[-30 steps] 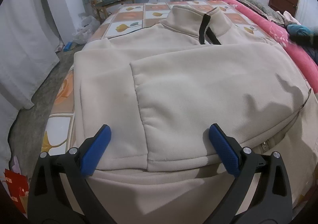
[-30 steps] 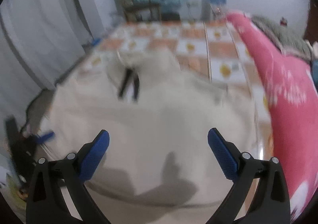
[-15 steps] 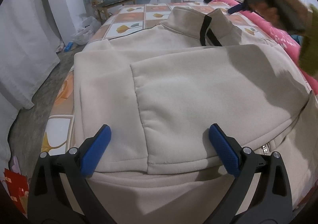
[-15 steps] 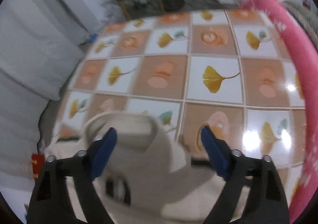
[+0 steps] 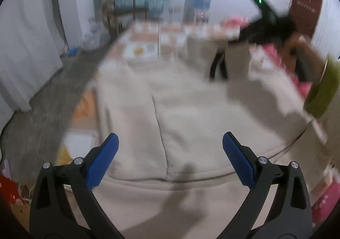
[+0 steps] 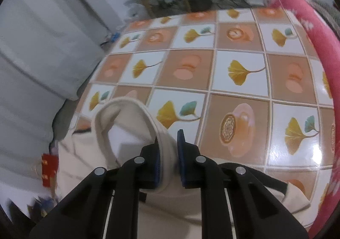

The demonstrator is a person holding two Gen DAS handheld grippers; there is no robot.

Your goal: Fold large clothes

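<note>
A large cream jacket is being found spread flat over a bed covered by a tiled-pattern sheet, its hem lying just below and ahead of the left hand-held gripper. That gripper is being held wide apart above the hem, with nothing between its blue pads and no contact being made. The right hand-held gripper is being closed on the jacket's stand-up collar, the collar's edge being caught between its pads. In the blurred left wrist view, the collar end is being seen raised off the bed at the far side, with a hand and an olive sleeve behind it. A pink blanket is lying to the right of the right hand-held gripper.
</note>
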